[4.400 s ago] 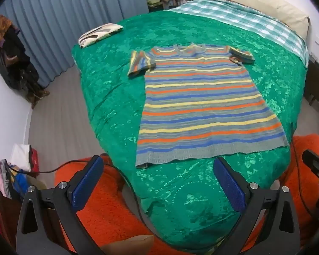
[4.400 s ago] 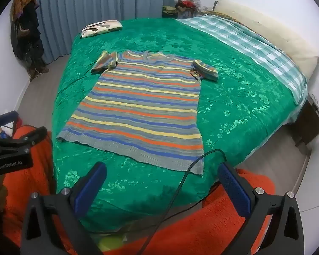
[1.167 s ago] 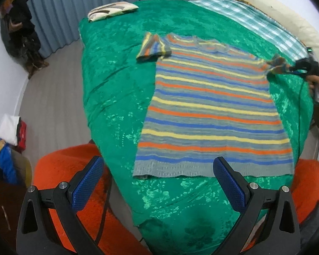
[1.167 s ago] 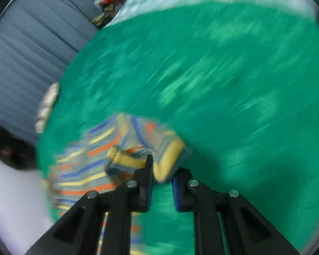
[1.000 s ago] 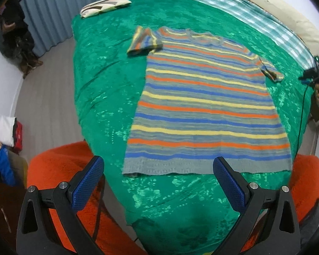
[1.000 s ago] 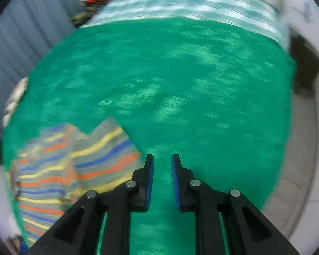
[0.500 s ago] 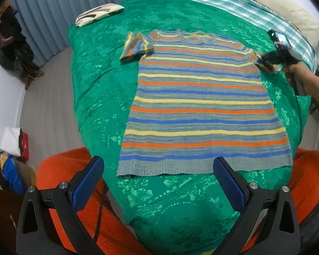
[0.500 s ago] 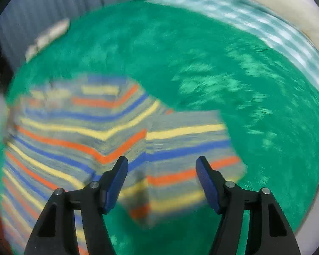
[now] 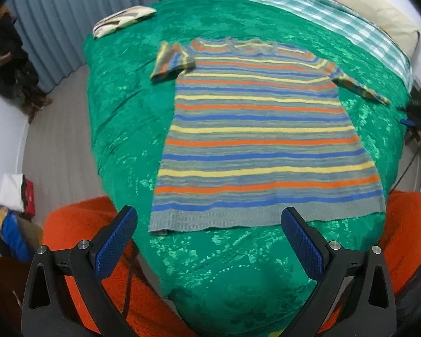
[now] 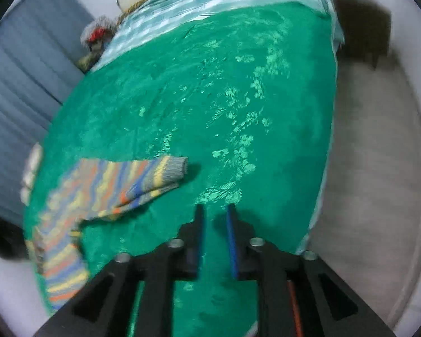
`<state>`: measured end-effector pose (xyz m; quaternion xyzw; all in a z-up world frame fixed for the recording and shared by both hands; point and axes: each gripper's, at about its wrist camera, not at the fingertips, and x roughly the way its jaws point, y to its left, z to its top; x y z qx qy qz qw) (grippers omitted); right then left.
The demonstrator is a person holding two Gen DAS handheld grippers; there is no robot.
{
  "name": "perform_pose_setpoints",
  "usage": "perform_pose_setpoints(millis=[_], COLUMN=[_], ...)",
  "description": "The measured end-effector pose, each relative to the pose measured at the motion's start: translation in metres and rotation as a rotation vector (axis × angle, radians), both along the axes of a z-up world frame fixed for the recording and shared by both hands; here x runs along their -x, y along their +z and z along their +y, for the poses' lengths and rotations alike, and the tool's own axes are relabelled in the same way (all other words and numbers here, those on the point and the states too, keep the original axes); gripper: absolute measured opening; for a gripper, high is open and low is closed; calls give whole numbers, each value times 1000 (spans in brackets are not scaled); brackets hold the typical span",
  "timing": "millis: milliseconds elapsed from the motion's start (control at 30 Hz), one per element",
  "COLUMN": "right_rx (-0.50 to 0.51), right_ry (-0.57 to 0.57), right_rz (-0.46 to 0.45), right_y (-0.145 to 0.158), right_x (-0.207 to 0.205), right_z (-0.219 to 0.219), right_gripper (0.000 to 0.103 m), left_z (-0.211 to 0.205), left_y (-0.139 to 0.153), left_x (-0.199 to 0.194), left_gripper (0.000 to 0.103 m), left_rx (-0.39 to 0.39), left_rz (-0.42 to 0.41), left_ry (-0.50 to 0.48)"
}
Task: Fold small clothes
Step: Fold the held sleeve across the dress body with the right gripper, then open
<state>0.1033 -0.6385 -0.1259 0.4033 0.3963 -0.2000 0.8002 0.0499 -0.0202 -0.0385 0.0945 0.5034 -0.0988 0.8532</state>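
Lying flat and face up across the middle of the green bedspread (image 9: 120, 118): striped knit shirt (image 9: 263, 140), hem toward the foot edge of the bed, neckline toward the checked blanket (image 9: 322, 25) at the head end. Left sleeve (image 9: 172, 63) folded over near the shoulder; right sleeve (image 10: 151, 179) stretched out toward the right edge of the bed, cuff resting on the bedspread. Left gripper (image 9: 209, 241) held above the foot edge just short of the hem, blue-padded fingers (image 9: 115, 243) spread wide, holding nothing. Right gripper (image 10: 215, 236) near the right edge, just beside the sleeve cuff but apart from it, fingers drawn close with a narrow gap, nothing between them (view motion-blurred). Folded patterned cloth (image 9: 123, 22) at the far left corner. Orange rug (image 9: 78, 224) below the foot edge.
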Motion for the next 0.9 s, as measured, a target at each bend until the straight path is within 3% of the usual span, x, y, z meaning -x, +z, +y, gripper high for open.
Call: perform_pose_setpoints(millis=[33, 67, 100, 233, 300, 367, 400, 467, 633, 733, 800, 900], right_rx=[-88, -151, -210, -320, -320, -275, -251, -251, -199, -138, -148, -201], right_ry=[-27, -42, -47, 5, 78, 81, 48, -26, 20, 69, 75, 20], right_rz=[-69, -125, -170, -145, -164, -144, -129, -102, -119, -65, -51, -106], right_y=[-7, -14, -22, -46, -42, -45, -48, -59, -41, -37, -46, -49], right_x=[-4, -9, -20, -63, -72, -80, -81, -82, -56, -31, -29, -19], right_z=[-5, -4, -6, 10, 29, 35, 35, 29, 53, 75, 76, 66], right_gripper=[63, 65, 65, 52, 52, 44, 36, 5, 4, 4, 4, 6], left_z=[-1, -2, -2, 3, 7, 10, 10, 11, 14, 15, 12, 11], left_y=[2, 3, 5, 7, 6, 0, -3, -4, -1, -7, -10, -4], left_x=[1, 2, 3, 2, 1, -2, -4, -5, -2, -5, -5, 0], left_gripper=[102, 102, 102, 102, 102, 102, 102, 102, 102, 102, 102, 102], left_rx=[-1, -2, -2, -9, -8, -3, 3, 22, 6, 22, 20, 12], left_rz=[-9, -14, -20, -25, -23, -2, 18, 33, -3, 27, 44, 12], left_ry=[-3, -3, -1, 23, 40, 47, 47, 45, 57, 55, 42, 30])
